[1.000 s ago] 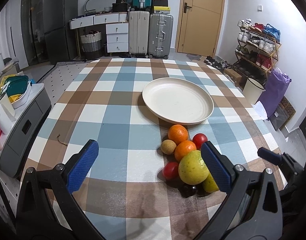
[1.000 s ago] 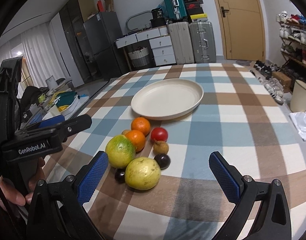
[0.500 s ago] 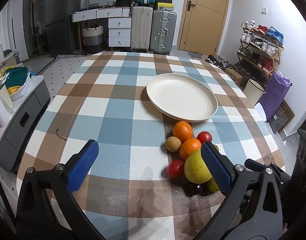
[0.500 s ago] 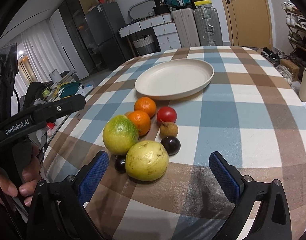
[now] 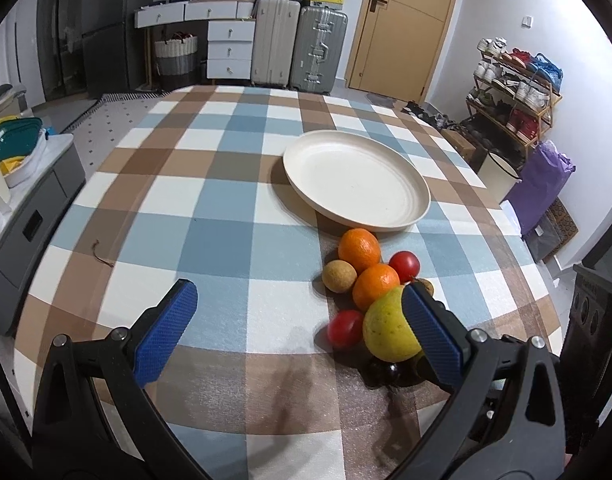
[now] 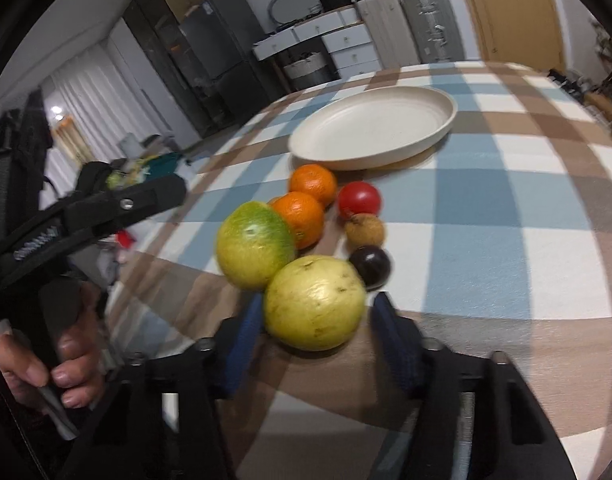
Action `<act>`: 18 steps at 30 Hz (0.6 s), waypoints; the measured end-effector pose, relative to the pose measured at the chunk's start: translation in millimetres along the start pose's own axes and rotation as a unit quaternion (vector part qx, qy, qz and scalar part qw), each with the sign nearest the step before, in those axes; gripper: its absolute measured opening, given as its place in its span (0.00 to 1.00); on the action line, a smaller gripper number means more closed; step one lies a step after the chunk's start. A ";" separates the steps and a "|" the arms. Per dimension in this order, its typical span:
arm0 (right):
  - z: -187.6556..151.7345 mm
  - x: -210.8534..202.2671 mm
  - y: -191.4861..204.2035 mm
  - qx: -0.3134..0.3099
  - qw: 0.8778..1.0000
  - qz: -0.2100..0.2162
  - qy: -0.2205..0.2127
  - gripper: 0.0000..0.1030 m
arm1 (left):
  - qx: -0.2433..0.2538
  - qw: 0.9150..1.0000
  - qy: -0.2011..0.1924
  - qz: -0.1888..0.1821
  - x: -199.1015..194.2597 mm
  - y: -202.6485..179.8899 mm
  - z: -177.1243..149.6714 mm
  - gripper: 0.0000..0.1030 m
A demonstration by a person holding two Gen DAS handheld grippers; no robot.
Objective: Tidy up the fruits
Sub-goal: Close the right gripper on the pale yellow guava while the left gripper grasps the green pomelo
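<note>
Two grippers face one cluster of fruit on the checked bench (image 5: 234, 216), near its front edge and just short of the empty plate (image 5: 355, 182). On the left, the left gripper (image 5: 300, 334) hangs spread wide and grasps nothing; the cluster sits off to its right, so that its right finger (image 5: 431, 338) overlaps the green-yellow fruit (image 5: 387, 330) in this view, though I cannot tell if they touch. Further right, the right gripper (image 6: 315, 346) is much the nearer: its fingers (image 6: 244, 338) have narrowed around the pale yellow fruit (image 6: 313, 302), one on each flank, but blur hides whether they press it or only bracket it. That fruit is roundish, with no long axis to mind. Beyond it, toward the plate, lie two oranges (image 6: 304, 218), a tomato (image 6: 358, 199) and a dark plum (image 6: 370, 265). My guess: the yellow fruit goes first, forward to the plate.
</note>
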State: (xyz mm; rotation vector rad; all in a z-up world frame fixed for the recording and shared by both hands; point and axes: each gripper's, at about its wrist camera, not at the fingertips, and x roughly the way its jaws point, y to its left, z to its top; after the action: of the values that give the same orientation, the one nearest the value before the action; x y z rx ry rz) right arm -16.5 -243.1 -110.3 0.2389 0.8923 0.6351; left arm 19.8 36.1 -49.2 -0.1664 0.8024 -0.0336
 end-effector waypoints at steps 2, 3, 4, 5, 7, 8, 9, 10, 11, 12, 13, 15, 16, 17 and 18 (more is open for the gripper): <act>-0.7 -0.5 -0.5 0.002 1.000 0.005 -0.002 0.51 | -0.004 1.000 0.009 -0.011 4.2 1.0 -0.7 0.99; -1.6 -1.7 -0.7 0.004 1.000 0.006 -0.003 0.51 | -0.006 1.000 0.015 -0.019 6.4 1.7 -1.3 0.99; -2.0 -2.7 -1.1 0.005 1.000 0.006 -0.005 0.51 | -0.008 0.999 0.020 -0.027 8.4 2.5 -2.0 0.99; -2.3 -4.0 -1.9 0.007 1.000 0.007 -0.008 0.51 | -0.011 0.999 0.027 -0.036 10.9 3.0 -2.5 0.99; -2.3 -5.8 -1.9 0.006 1.000 0.011 -0.011 0.51 | -0.015 0.998 0.037 -0.054 15.2 3.7 -4.2 0.99; -2.5 -6.3 -2.6 0.005 1.000 0.013 -0.012 0.51 | -0.016 0.997 0.041 -0.060 17.7 3.5 -4.9 0.99; -2.8 -6.5 -3.5 0.005 1.000 0.014 -0.013 0.51 | -0.016 0.997 0.046 -0.065 20.5 2.5 -5.6 0.99; -3.2 -6.0 -4.2 0.007 1.000 0.017 -0.012 0.51 | -0.015 0.996 0.051 -0.068 22.1 1.4 -6.7 0.99; -3.4 -5.8 -5.3 0.008 1.000 0.019 -0.011 0.51 | -0.014 0.996 0.057 -0.071 25.3 -0.4 -7.1 0.99; -3.7 -5.6 -6.0 0.009 1.000 0.022 -0.011 0.51 | -0.013 0.995 0.062 -0.076 27.9 -2.1 -8.2 0.99; -3.8 -5.2 -6.4 0.010 1.000 0.023 -0.010 0.51 | -0.013 0.995 0.067 -0.079 30.9 -4.1 -8.3 0.99; -3.8 -4.8 -6.3 0.008 1.000 0.024 -0.011 0.51 | -0.010 0.994 0.072 -0.084 33.2 -8.6 -9.0 0.99; -3.8 -4.8 -6.2 0.006 1.000 0.024 -0.011 0.51 | -0.007 0.994 0.073 -0.086 33.6 -11.2 -9.7 0.99; -4.0 -4.9 -6.6 0.006 1.000 0.025 -0.011 0.51 | -0.003 0.993 0.076 -0.090 35.3 -14.3 -9.5 0.99; -3.9 -4.9 -7.1 0.007 1.000 0.026 -0.011 0.51 | 0.001 0.992 0.080 -0.095 37.0 -17.3 -9.3 0.99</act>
State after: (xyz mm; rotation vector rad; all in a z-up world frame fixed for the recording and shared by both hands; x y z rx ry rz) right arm -18.9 -251.9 -112.7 0.2826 0.8712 0.6737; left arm 39.5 14.4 -79.2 -0.2405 0.9439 -0.2303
